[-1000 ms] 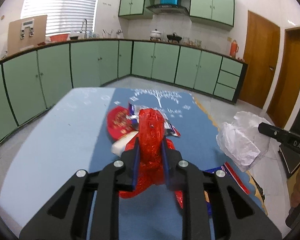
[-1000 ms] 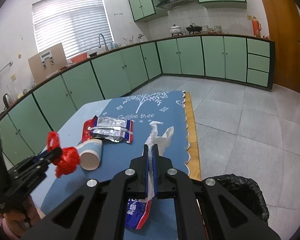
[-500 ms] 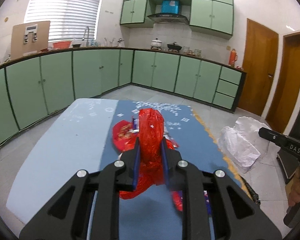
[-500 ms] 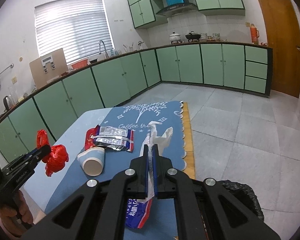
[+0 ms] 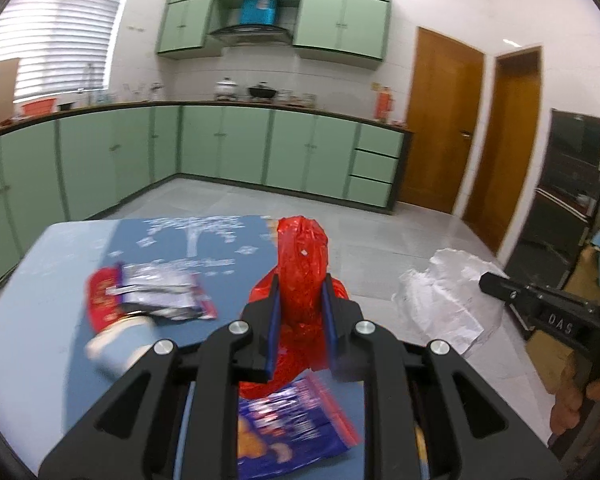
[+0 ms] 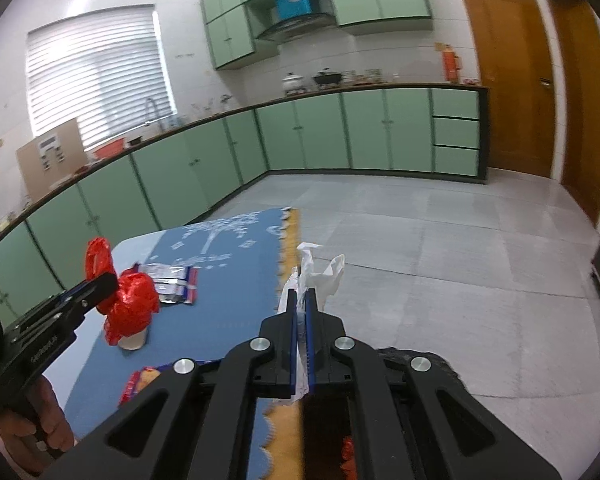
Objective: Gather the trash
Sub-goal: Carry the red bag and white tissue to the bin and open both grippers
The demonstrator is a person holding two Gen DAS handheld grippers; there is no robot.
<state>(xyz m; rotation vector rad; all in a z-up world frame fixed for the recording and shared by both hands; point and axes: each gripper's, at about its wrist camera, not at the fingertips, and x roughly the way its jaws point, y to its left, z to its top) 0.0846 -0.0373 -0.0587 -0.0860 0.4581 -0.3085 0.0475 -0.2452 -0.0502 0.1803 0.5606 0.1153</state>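
My left gripper (image 5: pixel 300 300) is shut on a crumpled red plastic bag (image 5: pixel 303 256) and holds it above the blue table mat (image 5: pixel 204 248); it also shows in the right wrist view (image 6: pixel 130 304). My right gripper (image 6: pixel 300 300) is shut on a crumpled white paper (image 6: pixel 320 272), seen in the left wrist view (image 5: pixel 444 300) off the table's right edge. A paper cup (image 5: pixel 116 348), a silver wrapper (image 5: pixel 160 300) over a red packet (image 5: pixel 100 300), and a blue snack packet (image 5: pixel 292 420) lie on the table.
A bin with a black liner (image 6: pixel 420 360) stands on the floor just below my right gripper, beside the table's edge. Green cabinets (image 5: pixel 228 144) line the far walls, wooden doors (image 5: pixel 440 120) stand at the right. Grey tiled floor (image 6: pixel 440 248) lies right of the table.
Both grippers have swung to the right, toward the table's right edge. The right gripper with the white paper now hangs over the floor by the bin. Both grips are unchanged.
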